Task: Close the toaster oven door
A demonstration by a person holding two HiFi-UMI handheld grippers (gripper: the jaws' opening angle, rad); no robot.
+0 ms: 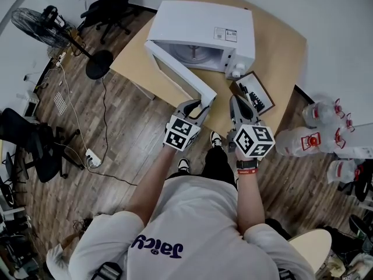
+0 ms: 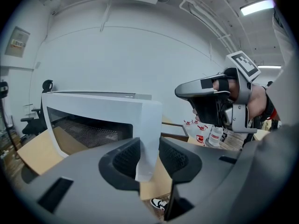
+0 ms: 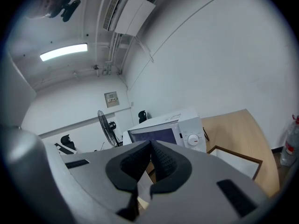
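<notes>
1. Step in hand: the closing swing is set up but not yet done. The door (image 1: pixel 178 74) stands wide open, angled out from the front of the toaster oven (image 1: pixel 201 31) towards the person.
2. The left gripper (image 1: pixel 195 108) is at the door's free end, the point farthest from the oven's cavity. Its pads clamp that white edge between them.
3. The right gripper (image 1: pixel 240 111) hovers just beside the door's free end, in front of the oven's control side. Its jaws are pressed together and appear to hold nothing.
4. Next move, as I judge it: carry the held edge in an arc back towards the oven's front, following the hinge, then let go before the jaws get trapped against the face, and press the door home.
5. The oven is a white box on the wooden table (image 1: pixel 280 51), with a dial by its window. The door is a white frame round a dark mesh pane.
</notes>
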